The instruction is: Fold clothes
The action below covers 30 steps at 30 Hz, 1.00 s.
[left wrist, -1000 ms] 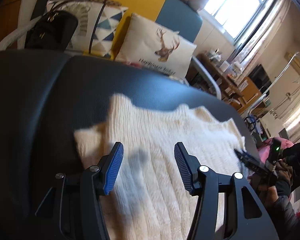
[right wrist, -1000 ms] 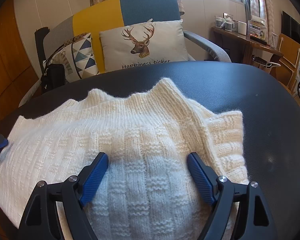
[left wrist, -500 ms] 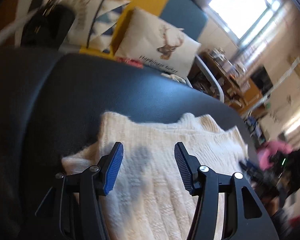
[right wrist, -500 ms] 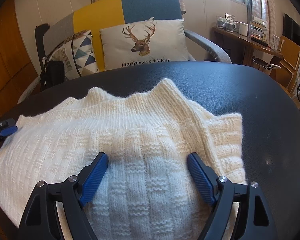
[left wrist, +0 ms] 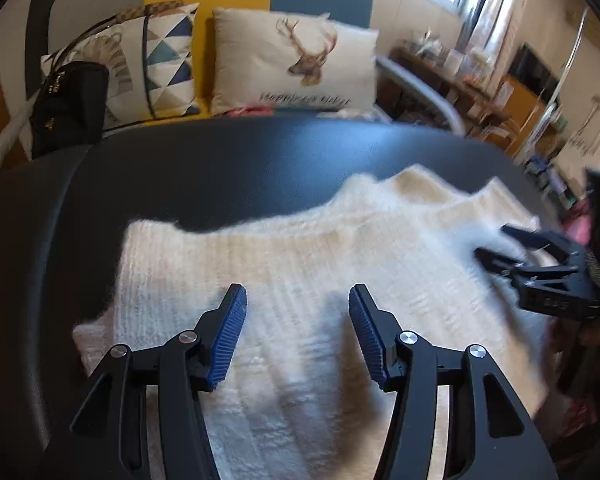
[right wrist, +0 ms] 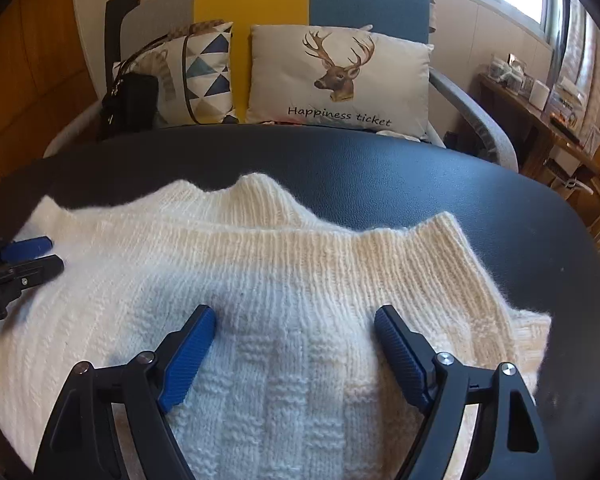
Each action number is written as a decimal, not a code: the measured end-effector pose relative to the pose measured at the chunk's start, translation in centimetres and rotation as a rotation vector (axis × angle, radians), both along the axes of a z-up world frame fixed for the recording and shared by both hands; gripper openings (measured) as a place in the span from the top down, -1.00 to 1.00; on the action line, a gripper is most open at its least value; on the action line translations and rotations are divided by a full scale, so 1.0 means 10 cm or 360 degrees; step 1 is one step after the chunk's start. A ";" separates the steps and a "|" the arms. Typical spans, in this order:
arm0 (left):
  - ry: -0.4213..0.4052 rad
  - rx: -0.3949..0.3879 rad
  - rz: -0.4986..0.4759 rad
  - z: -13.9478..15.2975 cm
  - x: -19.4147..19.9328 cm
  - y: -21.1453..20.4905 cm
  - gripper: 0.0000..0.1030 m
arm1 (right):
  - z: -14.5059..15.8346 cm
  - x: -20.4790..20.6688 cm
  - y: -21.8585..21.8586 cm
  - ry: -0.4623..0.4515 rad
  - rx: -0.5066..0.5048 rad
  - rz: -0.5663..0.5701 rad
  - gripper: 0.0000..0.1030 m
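On dark table (right wrist: 380,176), in front of deer cushion (right wrist: 340,76), cream knit sweater (right wrist: 300,280) lies partly folded, layers doubled. Left gripper (left wrist: 296,316) and right gripper (right wrist: 296,340) hover over sweater, fingers wide, holding nothing. Further folds and squaring-up likely left.

Legible text: "Happiness ticket", dark script along the lower edge of the deer-head cushion (right wrist: 340,80), which lies straight ahead of the right claw (right wrist: 294,322) beyond the far edge of the surface. Same line in the left wrist view is too blurred to read. Partial letters "AI" on the left claw's (right wrist: 32,256) body, incomplete.
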<state>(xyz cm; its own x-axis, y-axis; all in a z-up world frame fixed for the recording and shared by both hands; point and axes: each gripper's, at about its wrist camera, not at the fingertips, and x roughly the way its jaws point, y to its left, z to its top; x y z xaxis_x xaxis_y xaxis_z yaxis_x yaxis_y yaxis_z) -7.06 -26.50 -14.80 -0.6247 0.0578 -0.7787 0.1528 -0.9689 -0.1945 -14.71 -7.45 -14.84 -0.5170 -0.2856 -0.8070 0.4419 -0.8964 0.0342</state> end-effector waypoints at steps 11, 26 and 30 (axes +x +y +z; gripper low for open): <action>-0.0001 0.0041 -0.0065 0.04 0.08 0.19 -0.11 | 0.26 0.26 0.48 -0.0057 -0.0210 0.0023 -0.61; 0.0030 0.0057 -0.0377 0.18 0.39 1.13 -0.18 | 0.10 1.16 2.00 -0.0421 -0.0627 -0.0001 -0.61; 0.0008 0.0013 -0.0496 0.20 0.38 1.41 -0.18 | -0.07 1.00 2.04 -0.0523 -0.0786 0.0108 -0.61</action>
<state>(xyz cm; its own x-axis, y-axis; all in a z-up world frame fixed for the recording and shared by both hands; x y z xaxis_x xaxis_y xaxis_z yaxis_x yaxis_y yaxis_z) -3.21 -12.39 -12.77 -0.5798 0.2535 -0.7743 -0.1524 -0.9673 -0.2025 -4.74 12.91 -15.54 -0.2302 -0.6914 -0.6848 0.3931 -0.7098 0.5845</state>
